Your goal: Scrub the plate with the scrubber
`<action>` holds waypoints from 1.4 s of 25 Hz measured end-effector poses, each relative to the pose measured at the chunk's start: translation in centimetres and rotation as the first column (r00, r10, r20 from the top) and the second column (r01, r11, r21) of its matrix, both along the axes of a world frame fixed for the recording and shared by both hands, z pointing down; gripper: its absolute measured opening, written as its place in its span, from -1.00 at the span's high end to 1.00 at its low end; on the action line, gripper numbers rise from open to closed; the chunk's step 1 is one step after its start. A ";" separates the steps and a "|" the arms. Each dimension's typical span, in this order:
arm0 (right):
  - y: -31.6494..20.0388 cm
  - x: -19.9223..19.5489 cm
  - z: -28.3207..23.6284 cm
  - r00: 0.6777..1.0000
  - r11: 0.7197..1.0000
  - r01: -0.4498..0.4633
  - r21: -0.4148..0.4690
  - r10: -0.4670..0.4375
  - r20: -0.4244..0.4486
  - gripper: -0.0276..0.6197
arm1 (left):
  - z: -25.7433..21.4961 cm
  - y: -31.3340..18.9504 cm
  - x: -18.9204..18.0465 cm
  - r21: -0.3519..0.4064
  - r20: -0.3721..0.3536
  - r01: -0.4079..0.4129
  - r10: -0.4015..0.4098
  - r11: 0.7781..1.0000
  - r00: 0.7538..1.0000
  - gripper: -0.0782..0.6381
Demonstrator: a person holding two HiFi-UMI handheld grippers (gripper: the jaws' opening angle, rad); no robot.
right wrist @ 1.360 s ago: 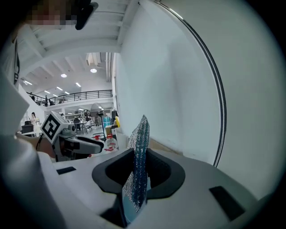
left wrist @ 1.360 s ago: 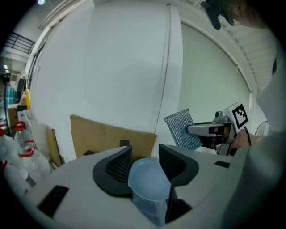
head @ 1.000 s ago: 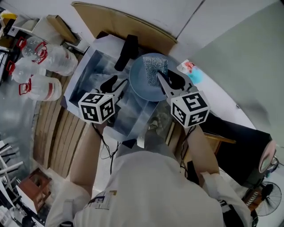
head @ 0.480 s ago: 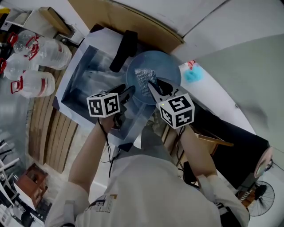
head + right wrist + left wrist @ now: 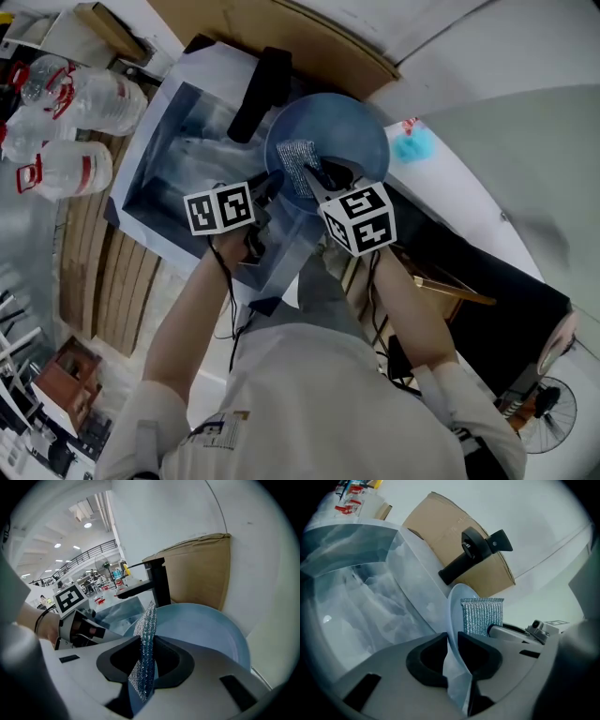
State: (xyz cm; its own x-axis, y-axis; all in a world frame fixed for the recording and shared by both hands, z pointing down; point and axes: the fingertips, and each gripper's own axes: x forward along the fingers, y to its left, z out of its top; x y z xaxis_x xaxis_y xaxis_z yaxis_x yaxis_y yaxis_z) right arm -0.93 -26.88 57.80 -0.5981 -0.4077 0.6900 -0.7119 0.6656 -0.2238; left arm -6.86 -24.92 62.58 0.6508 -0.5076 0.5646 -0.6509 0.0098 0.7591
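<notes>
A sink (image 5: 155, 141) lined with crinkled clear plastic sits below a sheet of brown cardboard (image 5: 281, 33), with big water bottles (image 5: 56, 122) on the floor well to its left. A black faucet (image 5: 258, 89) reaches over the basin. The left claw (image 5: 272, 183) comes in over the sink's near right side. Its jaws are closing, and the near rim of the blue plate (image 5: 352, 131) stands between the pads, which sit right against it. In the left gripper view the plate shows edge-on, upright. The silver scrubber (image 5: 295, 159) lies flat against the plate's face. The right claw (image 5: 319, 176) pinches it firmly by its lower edge. Further right lies the white desk (image 5: 469, 206), with a small blue thing (image 5: 412, 145) just beside the plate.
</notes>
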 end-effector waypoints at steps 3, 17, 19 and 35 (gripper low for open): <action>-0.5 -0.3 1.0 0.998 0.999 0.031 0.011 -0.030 -0.050 0.59 | 0.3 -0.1 -0.1 -0.012 0.003 0.017 -0.017 1.000 1.000 0.59; -7.0 -1.7 3.7 0.944 0.975 0.215 0.058 -0.192 -0.270 0.58 | -0.1 -0.5 -0.4 0.022 0.070 -0.099 0.097 0.995 0.993 0.56; -8.5 -1.0 3.5 0.928 0.971 0.226 0.075 -0.191 -0.320 0.59 | -0.3 -0.8 -0.7 0.022 0.069 -0.079 0.078 0.997 0.995 0.57; -6.8 10.9 2.7 0.817 0.980 0.199 0.016 -0.157 -0.554 0.61 | -1.3 -3.2 -2.4 0.069 0.054 0.058 -0.062 0.996 0.997 0.62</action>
State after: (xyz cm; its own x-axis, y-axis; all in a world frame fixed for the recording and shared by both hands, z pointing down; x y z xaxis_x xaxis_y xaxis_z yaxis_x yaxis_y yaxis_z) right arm 10.00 -33.70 60.50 -0.1967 -0.3907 0.8993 -0.5707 0.7914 0.2190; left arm -9.24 -28.08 61.30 0.5864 -0.5828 0.5626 -0.6921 0.0003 0.7218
